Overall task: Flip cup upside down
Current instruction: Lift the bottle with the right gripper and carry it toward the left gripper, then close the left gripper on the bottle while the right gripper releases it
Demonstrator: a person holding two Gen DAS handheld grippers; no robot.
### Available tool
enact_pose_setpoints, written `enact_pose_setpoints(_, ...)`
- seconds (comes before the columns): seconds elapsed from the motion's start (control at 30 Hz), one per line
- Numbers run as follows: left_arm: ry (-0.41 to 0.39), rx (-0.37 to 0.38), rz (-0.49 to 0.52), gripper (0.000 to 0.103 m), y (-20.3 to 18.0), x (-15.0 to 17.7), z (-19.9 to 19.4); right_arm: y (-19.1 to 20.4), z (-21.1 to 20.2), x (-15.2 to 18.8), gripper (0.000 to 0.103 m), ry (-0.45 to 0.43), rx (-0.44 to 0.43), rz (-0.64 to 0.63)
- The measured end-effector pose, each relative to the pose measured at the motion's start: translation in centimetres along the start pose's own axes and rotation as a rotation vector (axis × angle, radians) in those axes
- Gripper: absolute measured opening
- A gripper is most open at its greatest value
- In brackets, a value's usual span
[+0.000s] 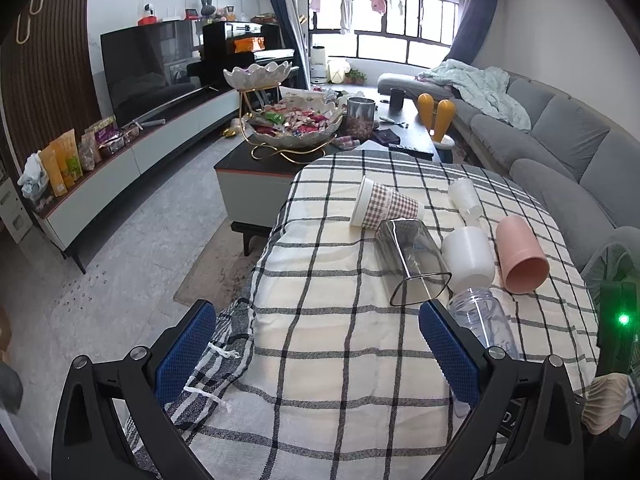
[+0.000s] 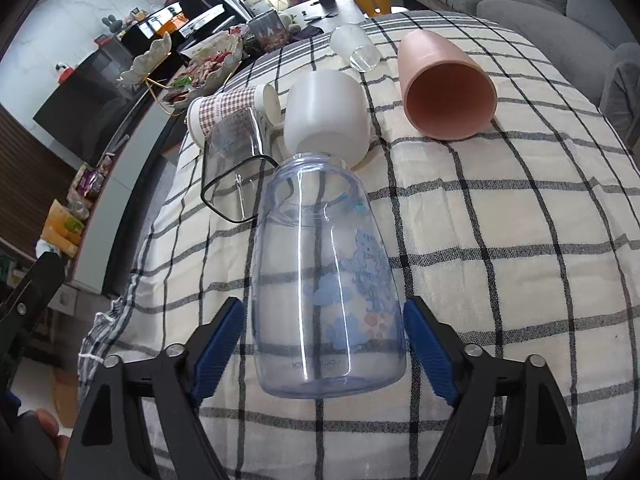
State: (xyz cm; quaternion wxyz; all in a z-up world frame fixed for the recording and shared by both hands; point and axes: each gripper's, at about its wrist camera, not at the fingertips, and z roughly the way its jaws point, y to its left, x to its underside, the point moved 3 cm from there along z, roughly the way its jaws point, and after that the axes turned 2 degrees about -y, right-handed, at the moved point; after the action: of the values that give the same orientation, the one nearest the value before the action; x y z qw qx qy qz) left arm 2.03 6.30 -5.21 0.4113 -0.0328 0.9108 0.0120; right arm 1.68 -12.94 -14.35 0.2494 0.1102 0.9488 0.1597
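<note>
Six cups lie on their sides on the checked cloth (image 2: pixel 500 248) over the tabletop; none stands upright. Closest to me is the clear blue-tinted cup (image 2: pixel 324 280) with a cartoon print, its base toward my right gripper (image 2: pixel 325 344) and its mouth pointing away. My right fingers (image 2: pixel 222 344) stand spread just wider than that cup, one on each side of its lower body; I cannot tell whether the pads touch the plastic. Just beyond its mouth lies one white cup (image 2: pixel 326 114), and beside that one smoky square-mouthed cup (image 2: pixel 236 164). Behind those is one checked paper cup (image 2: pixel 228 112). One pink cup (image 2: pixel 448 88) lies apart to the right, its opening facing me, and one small clear cup (image 2: pixel 356 50) lies farthest back.

My left gripper (image 1: pixel 318 354) hangs above the near edge of the cloth, its fingers (image 1: pixel 186 354) wide apart with nothing between them. From the left wrist camera, the blue-tinted cup is partly hidden behind one finger. The snack bowls (image 1: pixel 294 126) on the low table behind are too cluttered to count their contents.
</note>
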Motion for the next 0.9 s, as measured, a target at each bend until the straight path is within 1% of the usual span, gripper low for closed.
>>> enact_pose_setpoints(0.13,0.001,0.015,-0.001,0.103,-0.9,0.1,-0.3,-0.6,-2.6,-0.6,0.084,-0.045,-0.012,-0.008)
enact_pose_setpoints(0.2,0.002,0.039,-0.001,0.103,-1.8,0.3,-0.6,-1.6,-4.5,-1.0,0.084,-0.079,-0.005,-0.006)
enact_pose_setpoints(0.27,-0.004,0.058,0.009,0.103,-3.0,0.5,-1.0,-3.2,-7.3,-1.6,0.084,-0.149,0.033,-0.006)
enact_pose_setpoints(0.3,-0.009,0.072,0.020,0.103,-4.1,0.8,-1.3,-3.8,-8.4,-1.8,0.087,-0.179,0.058,-0.008)
enact_pose_setpoints(0.37,-0.017,0.100,0.033,0.103,-5.8,1.2,-1.6,-5.4,-10.9,-2.2,0.089,-0.254,0.124,-0.007)
enact_pose_setpoints(0.43,-0.035,0.105,0.052,0.103,-7.8,1.8,-1.9,-6.9,-13.1,-2.5,0.091,-0.320,0.186,-0.006)
enact_pose_setpoints(0.5,-0.077,0.112,0.053,0.103,-9.2,2.3,-2.2,-8.0,-14.9,-2.6,0.091,-0.377,0.237,-0.010)
enact_pose_setpoints(0.6,-0.183,0.114,0.065,0.103,-10.8,3.3,-2.9,-8.9,-17.0,-2.2,0.094,-0.469,0.315,-0.048)
enact_pose_setpoints(0.7,-0.247,0.121,0.110,0.103,-12.2,4.8,-3.0,-9.1,-18.0,-2.2,0.096,-0.515,0.359,-0.077)
enact_pose_setpoints(0.73,-0.245,0.132,0.127,0.103,-12.8,5.4,-2.6,-9.2,-18.2,-2.1,0.096,-0.524,0.370,-0.083)
enact_pose_setpoints(0.8,-0.213,0.158,0.141,0.103,-13.5,6.4,-1.7,-9.4,-18.2,-2.1,0.096,-0.530,0.382,-0.087)
enact_pose_setpoints(0.9,-0.179,0.154,0.155,0.102,-14.1,8.0,-0.3,-10.2,-17.6,-2.0,0.096,-0.529,0.398,-0.083)
